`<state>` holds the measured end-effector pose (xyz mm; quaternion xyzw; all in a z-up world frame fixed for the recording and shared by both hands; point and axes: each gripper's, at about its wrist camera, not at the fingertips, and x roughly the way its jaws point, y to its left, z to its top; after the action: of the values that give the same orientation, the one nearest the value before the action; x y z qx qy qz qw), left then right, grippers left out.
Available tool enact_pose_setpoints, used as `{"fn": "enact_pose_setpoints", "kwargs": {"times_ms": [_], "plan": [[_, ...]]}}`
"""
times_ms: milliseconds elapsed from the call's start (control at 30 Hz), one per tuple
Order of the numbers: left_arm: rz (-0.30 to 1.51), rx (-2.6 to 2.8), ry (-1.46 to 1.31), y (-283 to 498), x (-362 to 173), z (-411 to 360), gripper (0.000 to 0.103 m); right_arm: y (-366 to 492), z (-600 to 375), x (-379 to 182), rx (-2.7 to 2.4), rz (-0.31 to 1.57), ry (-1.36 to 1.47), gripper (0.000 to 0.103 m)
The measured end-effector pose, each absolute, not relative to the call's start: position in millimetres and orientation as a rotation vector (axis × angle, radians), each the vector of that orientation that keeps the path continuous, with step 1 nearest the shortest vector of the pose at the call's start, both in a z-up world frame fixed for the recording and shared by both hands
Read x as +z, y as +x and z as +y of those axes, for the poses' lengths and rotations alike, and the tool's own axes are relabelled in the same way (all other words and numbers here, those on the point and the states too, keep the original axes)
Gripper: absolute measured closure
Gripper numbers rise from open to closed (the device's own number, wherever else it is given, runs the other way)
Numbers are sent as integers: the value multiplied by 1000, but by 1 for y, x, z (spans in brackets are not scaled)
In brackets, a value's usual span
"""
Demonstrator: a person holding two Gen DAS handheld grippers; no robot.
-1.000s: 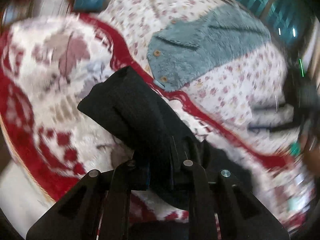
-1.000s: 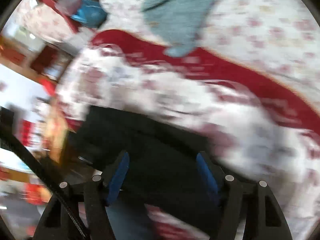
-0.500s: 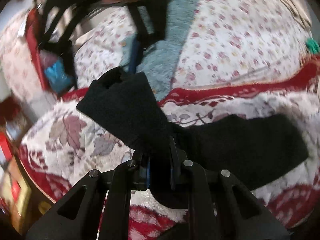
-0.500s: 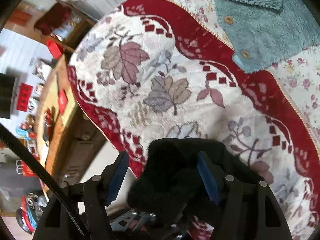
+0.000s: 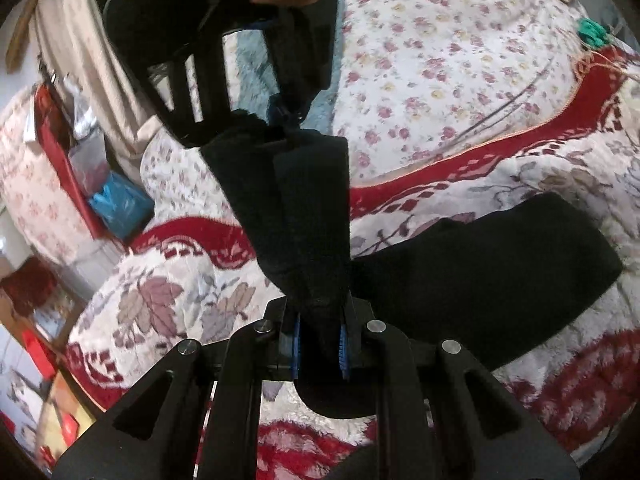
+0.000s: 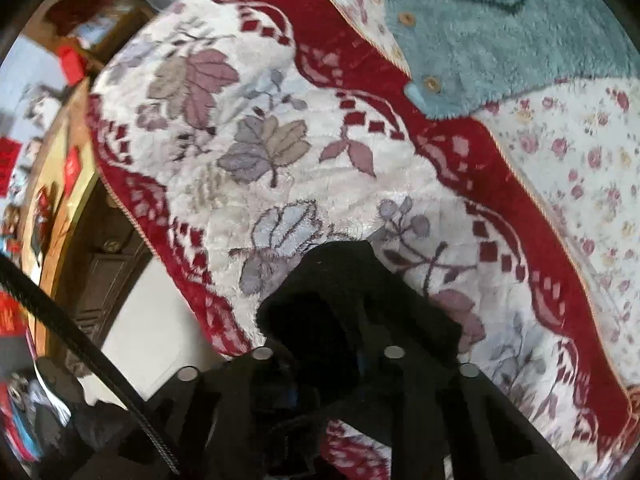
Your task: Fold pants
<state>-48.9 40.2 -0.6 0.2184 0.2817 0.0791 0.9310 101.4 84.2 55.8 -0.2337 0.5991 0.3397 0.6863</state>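
Observation:
The black pants (image 5: 480,272) lie on a red and white leaf-pattern blanket (image 5: 160,296). One end is lifted in a taut strip (image 5: 304,208) between my two grippers. My left gripper (image 5: 320,344) is shut on the near end of this strip. My right gripper (image 5: 286,120) shows at the top of the left wrist view, shut on the far end. In the right wrist view my right gripper (image 6: 328,372) is closed on a bunch of black pants fabric (image 6: 360,304) above the blanket (image 6: 280,140).
A teal fuzzy buttoned garment (image 6: 500,32) lies on a floral sheet (image 6: 592,168) beyond the blanket. The bed edge drops off to a wooden cabinet (image 6: 104,272) and floor. A blue bag (image 5: 120,204) and red box sit beside the bed.
My right gripper went from open to shut on the pants' lifted end. The strip between the two grippers is now raised and pulled taut.

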Motion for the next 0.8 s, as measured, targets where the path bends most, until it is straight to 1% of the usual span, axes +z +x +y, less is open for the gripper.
{"fn": "enact_pose_setpoints", "kwargs": {"times_ms": [133, 300, 500, 633, 700, 767, 800], "plan": [[549, 130, 504, -58, 9, 5, 90, 106, 31, 64, 768, 1305, -365, 89], [553, 48, 629, -60, -4, -66, 90, 127, -62, 45, 779, 1348, -138, 89], [609, -47, 749, -56, -39, -134, 90, 144, -156, -13, 767, 1399, 67, 89], [646, -34, 808, -52, -60, -146, 90, 150, -179, -51, 784, 1400, 144, 89], [655, -16, 830, -51, -66, -145, 90, 151, -180, -60, 793, 1389, 162, 89], [662, -6, 852, -52, -72, -145, 88, 152, -177, -69, 793, 1375, 153, 83], [659, 1, 871, -53, -76, -145, 85, 151, -176, -72, 797, 1368, 151, 78]]}}
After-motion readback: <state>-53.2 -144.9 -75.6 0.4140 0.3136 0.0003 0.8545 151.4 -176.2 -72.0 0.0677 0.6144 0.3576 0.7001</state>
